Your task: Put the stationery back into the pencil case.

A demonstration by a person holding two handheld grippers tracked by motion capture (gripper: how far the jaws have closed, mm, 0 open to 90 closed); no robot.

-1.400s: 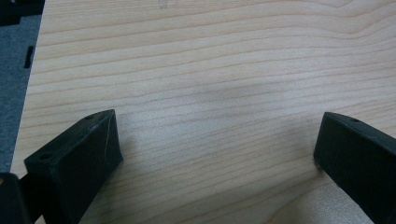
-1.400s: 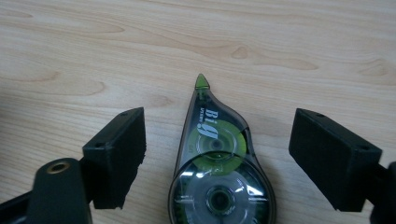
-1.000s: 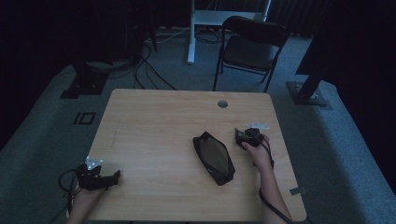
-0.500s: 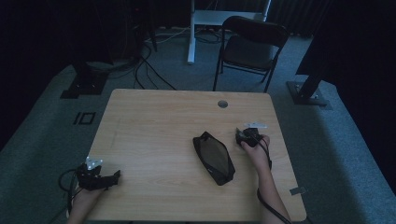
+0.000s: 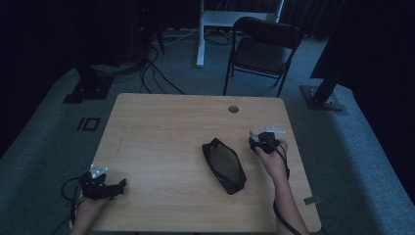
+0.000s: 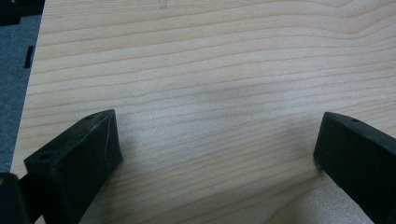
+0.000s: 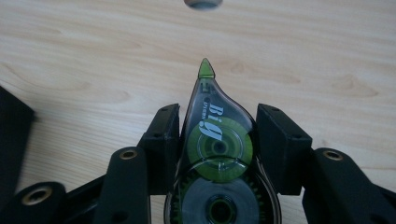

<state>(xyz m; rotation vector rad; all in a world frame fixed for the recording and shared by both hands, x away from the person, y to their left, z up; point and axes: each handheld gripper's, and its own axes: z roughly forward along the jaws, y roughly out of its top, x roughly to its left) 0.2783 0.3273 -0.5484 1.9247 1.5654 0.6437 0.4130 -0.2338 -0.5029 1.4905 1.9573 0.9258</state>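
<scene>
Right tool (image 7: 217,135) has just been closing and now grips the green tape roller (image 7: 217,144) w/ both sides, on the right of the tabletop (image 5: 161,127), just right of the black pouch (image 5: 224,164). Grab looks done. Left to do, I think: put it in the pouch. Left tool (image 6: 217,154) is wide open, holding nothing, near left corner.

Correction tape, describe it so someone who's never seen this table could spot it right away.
On the wooden table, right of the black pouch, the right gripper clamps the correction tape. It is a clear teardrop case with green reels and a green tip.
</scene>
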